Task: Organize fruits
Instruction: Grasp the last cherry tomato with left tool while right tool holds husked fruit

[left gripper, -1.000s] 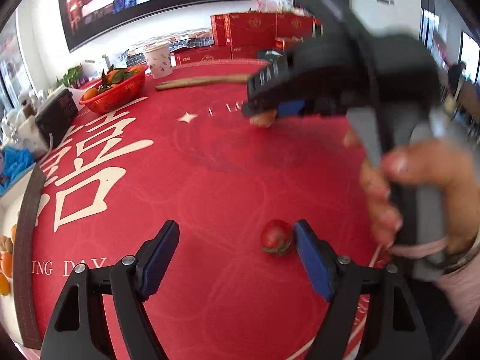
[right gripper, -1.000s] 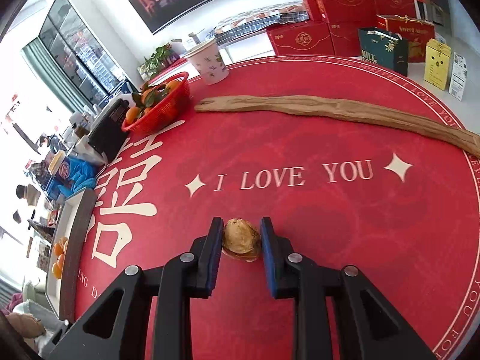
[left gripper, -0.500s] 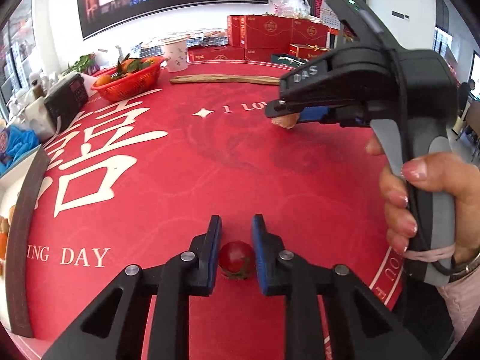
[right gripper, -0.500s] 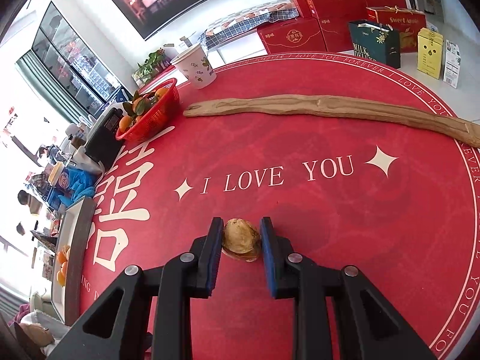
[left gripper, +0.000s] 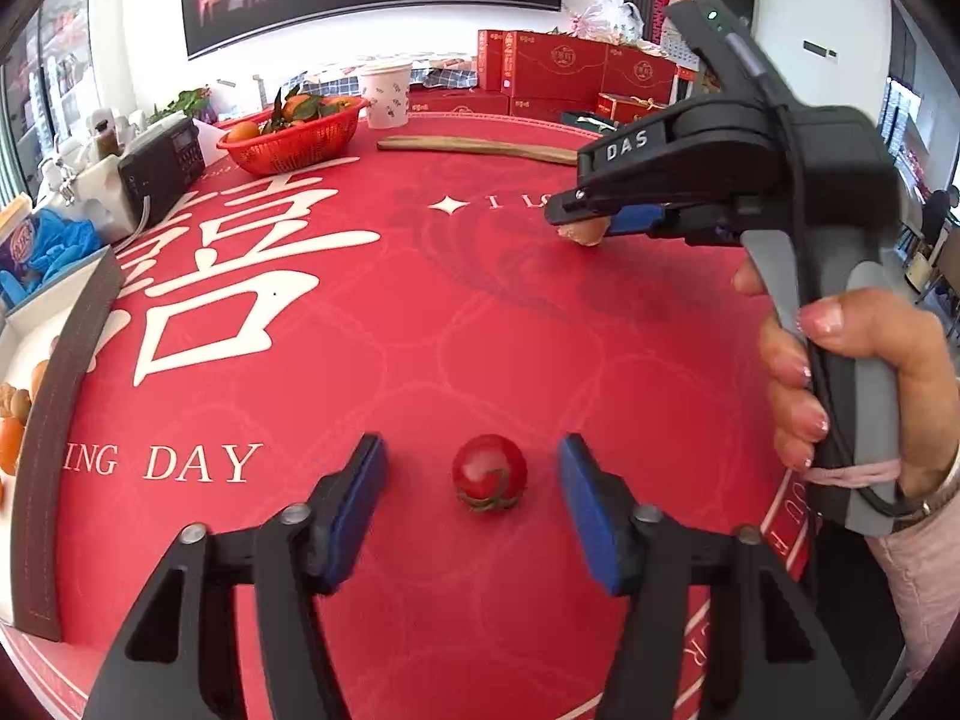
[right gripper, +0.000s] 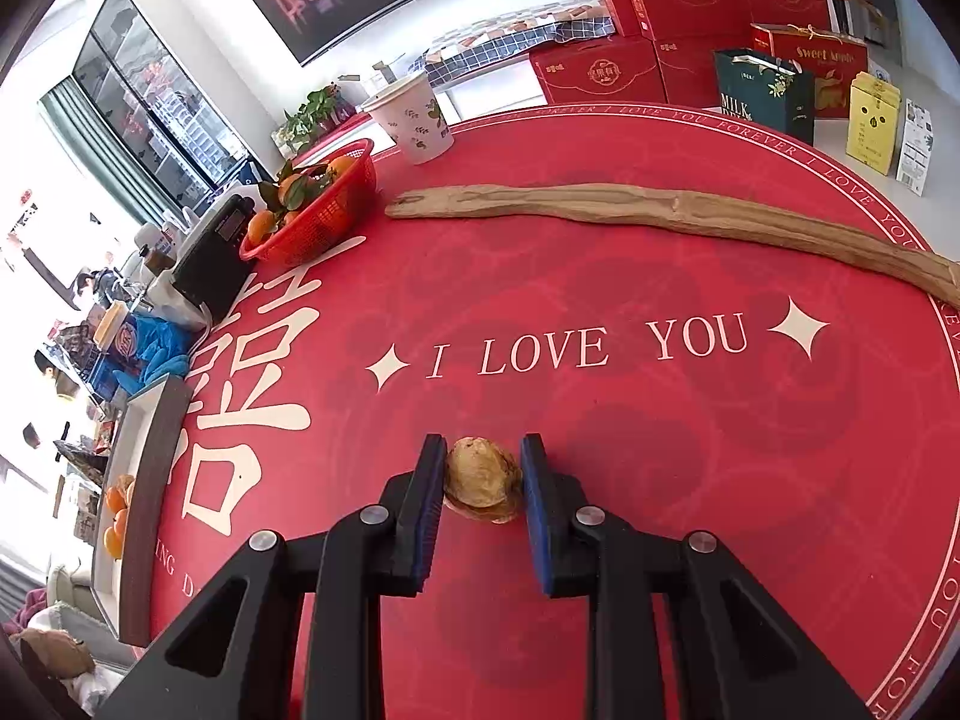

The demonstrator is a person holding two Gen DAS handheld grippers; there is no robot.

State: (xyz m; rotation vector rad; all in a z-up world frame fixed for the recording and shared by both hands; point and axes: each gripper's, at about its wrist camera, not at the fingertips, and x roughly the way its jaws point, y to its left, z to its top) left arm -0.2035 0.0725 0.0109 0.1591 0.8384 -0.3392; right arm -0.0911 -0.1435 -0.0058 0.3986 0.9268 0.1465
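Observation:
A small red tomato [left gripper: 489, 473] lies on the red tablecloth [left gripper: 420, 312], between the open fingers of my left gripper [left gripper: 474, 498], touching neither pad. My right gripper [right gripper: 483, 486] is shut on a brown walnut [right gripper: 480, 479] and holds it just above the cloth; in the left wrist view the right gripper [left gripper: 570, 216] shows at the right, with the walnut [left gripper: 582, 232] at its tip. A red basket [left gripper: 294, 141] of tangerines stands at the far left, and a white tray [right gripper: 129, 462] with a dark rim holds fruit at the left edge.
A long wooden stick [right gripper: 678, 216] lies across the far side of the cloth. A paper cup [right gripper: 411, 120] stands beside the basket. A black radio [left gripper: 162, 162] and blue gloves [left gripper: 60, 246] sit at the left. Red gift boxes [right gripper: 678, 18] stand behind.
My left gripper was open a second ago, closed around the tomato half a second ago, and has opened wide again; the tomato rests on the cloth. The right gripper keeps holding the walnut.

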